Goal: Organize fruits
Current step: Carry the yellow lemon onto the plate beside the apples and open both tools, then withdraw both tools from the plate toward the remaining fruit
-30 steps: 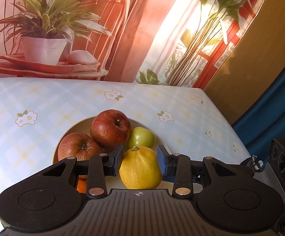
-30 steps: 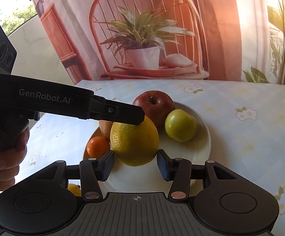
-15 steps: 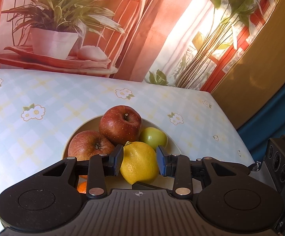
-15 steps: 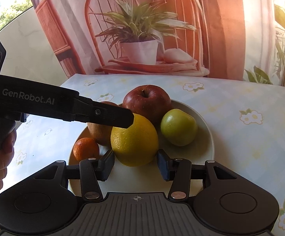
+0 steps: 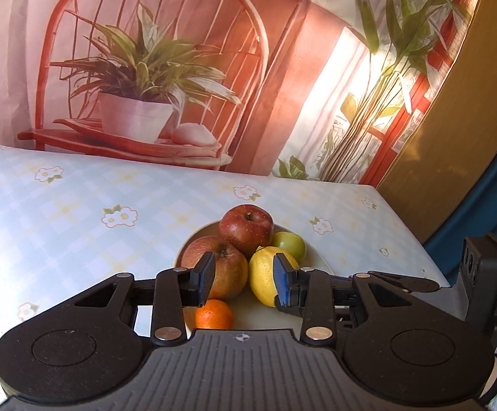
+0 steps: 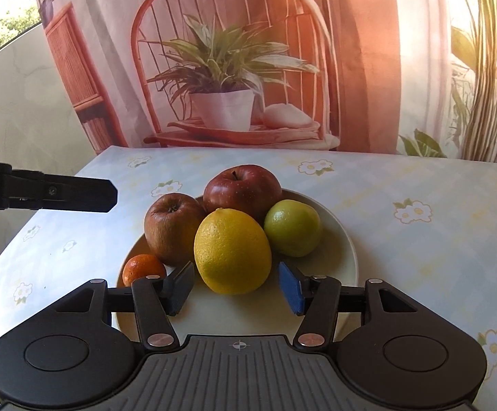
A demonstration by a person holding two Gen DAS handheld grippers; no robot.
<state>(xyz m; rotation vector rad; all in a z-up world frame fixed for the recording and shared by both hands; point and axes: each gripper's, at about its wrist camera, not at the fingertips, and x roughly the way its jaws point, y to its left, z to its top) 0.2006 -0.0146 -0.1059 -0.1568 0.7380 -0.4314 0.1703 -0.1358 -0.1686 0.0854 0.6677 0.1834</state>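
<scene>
A pale plate (image 6: 346,257) on the flowered table holds a yellow lemon (image 6: 233,250), two red apples (image 6: 243,188) (image 6: 171,227), a green fruit (image 6: 293,227) and a small orange (image 6: 142,270). My right gripper (image 6: 236,287) is open and empty, with the lemon just ahead between its jaws, not touched. My left gripper (image 5: 243,281) is open and empty, pulled back above the plate's left side. It shows in the right wrist view (image 6: 77,193) at the left. The left wrist view shows the lemon (image 5: 265,279), the apples (image 5: 246,227) (image 5: 227,275) and the orange (image 5: 214,313).
The tablecloth (image 6: 419,250) runs to a printed backdrop of a chair and potted plant (image 6: 224,78). The table's right edge (image 5: 409,226) meets a brown and blue wall. The right gripper's body (image 5: 484,274) is at the right in the left wrist view.
The left gripper let go of the lemon on the plate, opened and drew back to the left. The right gripper's jaws opened wider and stayed before the lemon.
</scene>
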